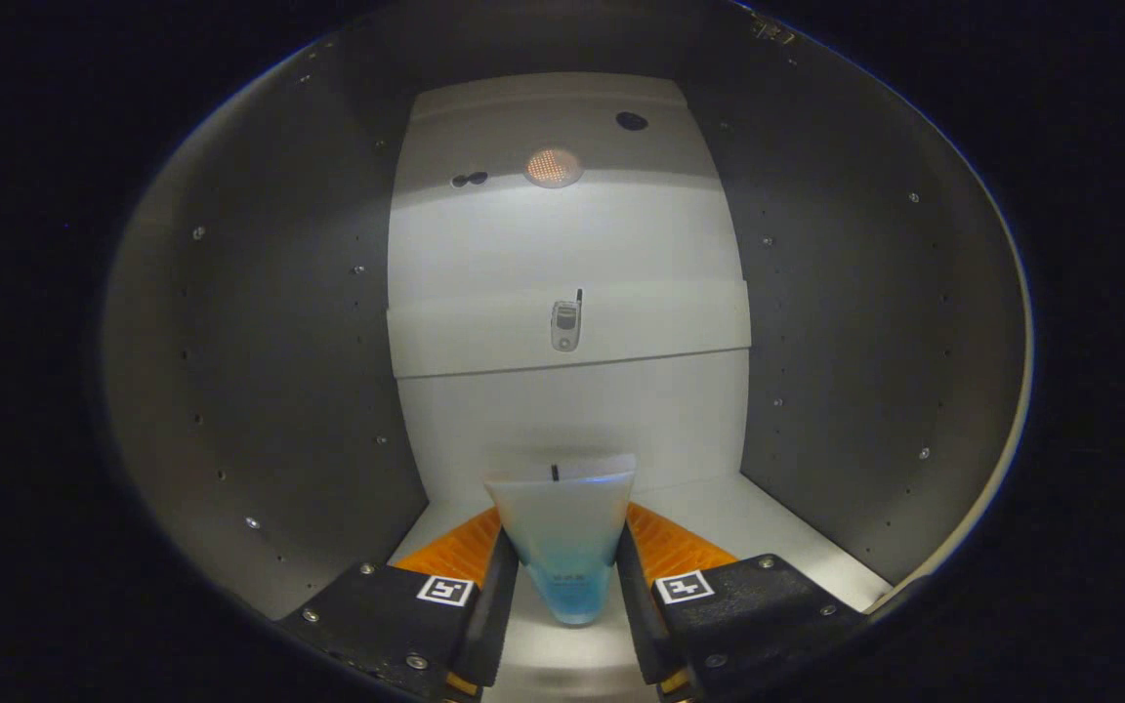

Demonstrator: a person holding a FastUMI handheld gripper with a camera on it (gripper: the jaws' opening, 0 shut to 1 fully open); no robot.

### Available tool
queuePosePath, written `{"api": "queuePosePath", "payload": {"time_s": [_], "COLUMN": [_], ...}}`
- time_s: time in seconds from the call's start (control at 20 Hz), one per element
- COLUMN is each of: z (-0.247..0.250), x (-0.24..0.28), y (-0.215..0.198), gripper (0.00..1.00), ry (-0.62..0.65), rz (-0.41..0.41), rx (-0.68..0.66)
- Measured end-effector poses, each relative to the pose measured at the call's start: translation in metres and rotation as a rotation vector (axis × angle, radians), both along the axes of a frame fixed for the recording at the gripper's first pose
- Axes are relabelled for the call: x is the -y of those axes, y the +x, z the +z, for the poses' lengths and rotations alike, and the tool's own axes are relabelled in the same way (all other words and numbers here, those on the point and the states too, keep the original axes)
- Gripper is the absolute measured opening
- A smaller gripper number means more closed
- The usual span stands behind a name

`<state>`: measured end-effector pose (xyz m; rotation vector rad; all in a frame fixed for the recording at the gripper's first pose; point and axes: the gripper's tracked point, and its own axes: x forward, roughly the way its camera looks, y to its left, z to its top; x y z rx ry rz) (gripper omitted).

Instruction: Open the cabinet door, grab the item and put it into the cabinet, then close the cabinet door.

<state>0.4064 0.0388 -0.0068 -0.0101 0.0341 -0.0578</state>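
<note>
A soft tube (pixel 564 532), white at its flat crimped end and blue toward the cap, stands between my two fingers inside the cabinet (pixel 260 391). My gripper (pixel 567 576) is shut on the tube, with both fingers pressing on its lower blue part. The tube's crimped end points toward the white back wall (pixel 572 244). The cabinet's white floor (pixel 768 527) lies just below the tube. Whether the tube rests on the floor or hangs above it, I cannot tell.
Grey side walls with small screws rise close on both sides. A white ledge (pixel 680 327) crosses the back wall, with a small phone-shaped object (pixel 565 324) on its face. A round light (pixel 554 167) glows in the ceiling panel.
</note>
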Motion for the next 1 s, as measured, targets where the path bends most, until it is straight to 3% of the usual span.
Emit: {"api": "queuePosePath", "payload": {"time_s": [0.6,0.85,1.0], "z": [-0.02,-0.035,-0.028], "x": [-0.006,-0.01,-0.004], "y": [-0.008,-0.012,-0.016], "gripper": [0.56,0.74,0.79], "ry": [-0.019,0.011,0.029], "rz": [0.016,0.04,0.018], "rx": [0.02,-0.035,-0.013]}}
